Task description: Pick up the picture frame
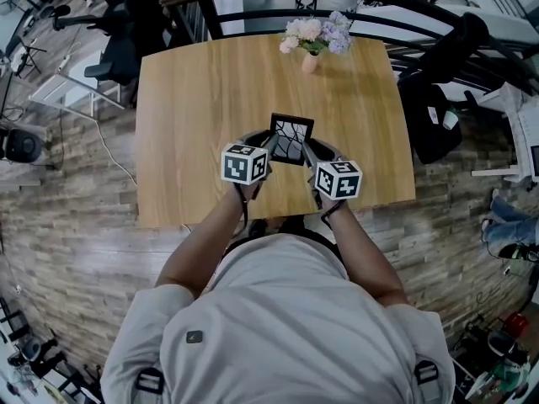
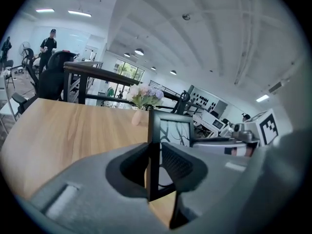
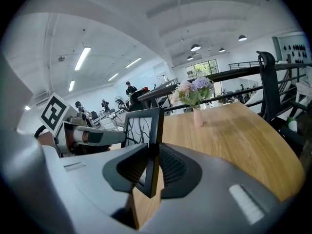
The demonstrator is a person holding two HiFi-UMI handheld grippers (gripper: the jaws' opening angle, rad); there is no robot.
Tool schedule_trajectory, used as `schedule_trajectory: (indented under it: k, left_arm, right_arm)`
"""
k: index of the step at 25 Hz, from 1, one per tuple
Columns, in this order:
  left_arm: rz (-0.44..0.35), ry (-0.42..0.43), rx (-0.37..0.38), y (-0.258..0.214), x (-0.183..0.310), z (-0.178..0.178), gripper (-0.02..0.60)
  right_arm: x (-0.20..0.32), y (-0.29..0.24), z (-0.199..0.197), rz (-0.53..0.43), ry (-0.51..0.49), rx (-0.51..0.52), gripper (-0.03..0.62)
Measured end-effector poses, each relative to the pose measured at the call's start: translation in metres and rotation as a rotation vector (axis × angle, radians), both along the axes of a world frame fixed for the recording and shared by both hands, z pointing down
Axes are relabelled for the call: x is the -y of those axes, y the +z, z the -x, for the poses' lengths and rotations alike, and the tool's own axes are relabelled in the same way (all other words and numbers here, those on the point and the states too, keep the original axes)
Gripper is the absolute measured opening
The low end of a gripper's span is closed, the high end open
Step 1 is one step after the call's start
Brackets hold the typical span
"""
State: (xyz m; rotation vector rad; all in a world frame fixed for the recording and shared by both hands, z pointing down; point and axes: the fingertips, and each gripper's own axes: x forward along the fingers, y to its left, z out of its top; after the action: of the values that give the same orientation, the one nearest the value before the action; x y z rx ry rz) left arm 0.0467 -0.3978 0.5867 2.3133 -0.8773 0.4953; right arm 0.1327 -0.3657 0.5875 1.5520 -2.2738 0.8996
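Open-plan office, maybe lab-ish: ceiling strip lights (image 3: 83, 57), swivel chairs (image 1: 122, 53), cluttered desks (image 2: 210, 124) beyond the wooden table (image 1: 210, 91).

Light wooden table (image 1: 194, 99), on a brick-patterned floor (image 1: 67, 225). Near the table's far edge, right of its middle: small pink vase (image 1: 310, 62), upright, with pale flowers (image 1: 316, 32).

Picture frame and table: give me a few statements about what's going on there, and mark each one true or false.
1. The left tool and the right tool each clamp a side edge of the picture frame. True.
2. The frame lies flat on the table. False: it is upright between the two tools.
3. A vase of flowers stands near the table's far edge. True.
4. The vase touches the frame. False: bare tabletop separates them.
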Motion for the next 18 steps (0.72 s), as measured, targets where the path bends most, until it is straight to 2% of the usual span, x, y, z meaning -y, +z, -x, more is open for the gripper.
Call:
schedule_trajectory:
  k: [9,18]
  left_arm:
    - [-0.109,0.051,-0.031,-0.049,-0.018,0.018,0.086]
    - [-0.161,0.097,-0.069,-0.079,-0.049,0.037,0.081]
  right_arm:
    - [-0.024,-0.045,0.020,-0.098,0.049,-0.017,0.083]
    - [-0.059,-0.081,0.040,-0.175,0.097,-0.043,0.080]
